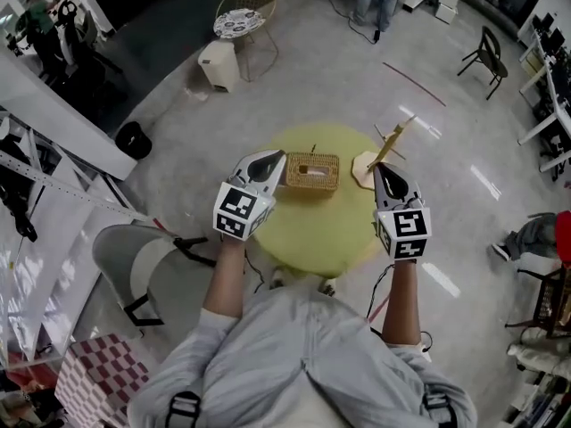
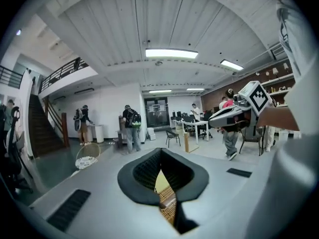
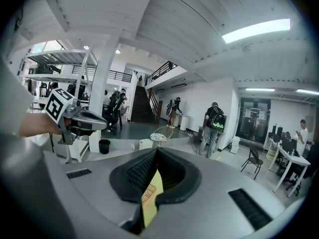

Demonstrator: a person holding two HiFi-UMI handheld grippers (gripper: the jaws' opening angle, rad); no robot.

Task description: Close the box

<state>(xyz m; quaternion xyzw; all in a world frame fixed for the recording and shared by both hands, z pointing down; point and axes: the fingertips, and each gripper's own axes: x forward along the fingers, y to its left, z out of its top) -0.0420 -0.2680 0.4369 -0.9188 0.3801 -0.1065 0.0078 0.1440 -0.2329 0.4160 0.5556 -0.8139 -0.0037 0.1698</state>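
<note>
Box [image 1: 312, 173] on table [image 1: 321, 243], lid [image 1: 393, 142] rightward

1. The head view looks steeply down from above the person. It is the farthest camera, taking in the left gripper [image 1: 278, 157], the right gripper [image 1: 378, 168], the box [image 1: 312, 172] between the claws and the table [image 1: 343, 239] under them.
2. The left gripper view sits just behind its own claw and faces along the jaws, tilted upward. The ceiling fills the frame above the claw, the box shows close below its tips, and the right gripper appears to its upper right.
3. The right gripper view sits the same way behind its claw. The lid [image 3: 149, 198] is very near between its jaws, and the left gripper is off to the claw's left.
4. Both gripper views share the hall beyond the claw, including the staircase [image 2: 42, 133]. All three views show the wire chair [image 1: 245, 12].
</note>
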